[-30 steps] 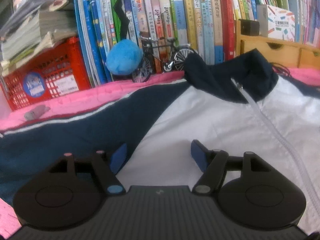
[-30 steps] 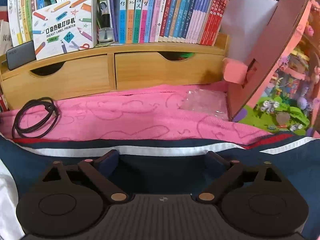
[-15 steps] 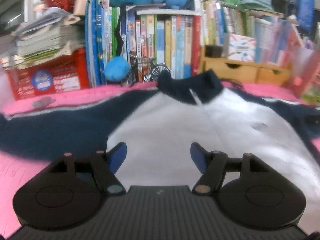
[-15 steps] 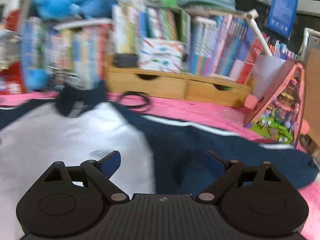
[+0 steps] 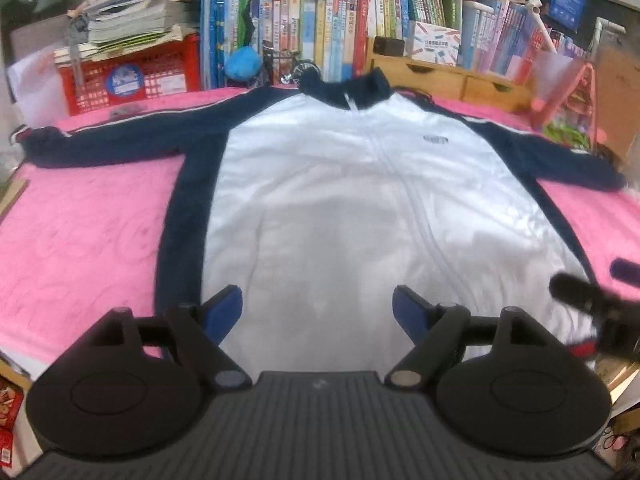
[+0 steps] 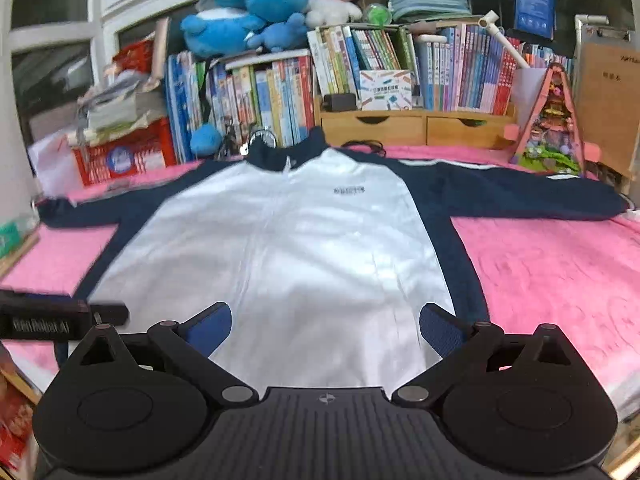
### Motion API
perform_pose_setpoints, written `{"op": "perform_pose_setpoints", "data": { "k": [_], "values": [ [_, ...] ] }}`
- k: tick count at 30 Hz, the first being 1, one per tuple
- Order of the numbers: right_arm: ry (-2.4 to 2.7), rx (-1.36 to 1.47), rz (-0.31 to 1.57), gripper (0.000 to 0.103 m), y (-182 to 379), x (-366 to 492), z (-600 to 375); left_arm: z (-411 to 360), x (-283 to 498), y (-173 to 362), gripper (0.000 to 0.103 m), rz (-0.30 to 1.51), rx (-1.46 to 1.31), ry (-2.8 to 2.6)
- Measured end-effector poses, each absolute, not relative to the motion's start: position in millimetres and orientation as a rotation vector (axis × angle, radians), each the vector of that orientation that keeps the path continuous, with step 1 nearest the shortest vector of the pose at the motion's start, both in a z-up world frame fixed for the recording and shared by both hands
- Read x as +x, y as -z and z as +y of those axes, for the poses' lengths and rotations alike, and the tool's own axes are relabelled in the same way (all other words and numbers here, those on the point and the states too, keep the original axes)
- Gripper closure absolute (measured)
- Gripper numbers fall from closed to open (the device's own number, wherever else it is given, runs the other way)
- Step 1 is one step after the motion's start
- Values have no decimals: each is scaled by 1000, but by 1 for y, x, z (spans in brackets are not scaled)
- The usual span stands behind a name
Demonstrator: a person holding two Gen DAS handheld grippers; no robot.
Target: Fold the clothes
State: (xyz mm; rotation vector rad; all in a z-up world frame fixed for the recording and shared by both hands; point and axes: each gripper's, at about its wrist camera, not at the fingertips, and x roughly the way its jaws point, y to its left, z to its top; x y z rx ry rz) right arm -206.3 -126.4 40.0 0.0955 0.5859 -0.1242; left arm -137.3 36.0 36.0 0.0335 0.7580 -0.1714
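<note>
Left gripper (image 5: pixel 318 308): jaws opening wide, nothing between them, hovering over jacket hem. Right gripper (image 6: pixel 326 326): jaws opening wide, gripping nothing. Jacket (image 5: pixel 340 184), white with navy sleeves: lying flat, front up, sleeves spreading across pink blanket (image 5: pixel 80 232). Book row (image 6: pixel 400 68) and wooden drawers (image 6: pixel 412 130) standing behind collar

The jacket (image 6: pixel 280 264) is smooth, faintly shiny white cloth with matt navy sleeves. It lies on a fuzzy pink cloth cover (image 6: pixel 560 272). The drawers (image 6: pixel 412 130) are pale, bare wood. The crate (image 5: pixel 132 76) is red plastic. The plush toys (image 6: pixel 248 20) look soft and fleecy.
</note>
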Motion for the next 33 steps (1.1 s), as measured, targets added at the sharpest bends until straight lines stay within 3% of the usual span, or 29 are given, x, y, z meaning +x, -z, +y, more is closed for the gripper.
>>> {"op": "perform_pose_setpoints", "data": {
  "k": [3,33],
  "values": [
    [128,52,613,2,-33,-226,-115,36,-152,-35,16,762,57,144],
    [133,40,713,2,-8,-249,-112,21,-171,-16,16,849,111,167]
  ]
}}
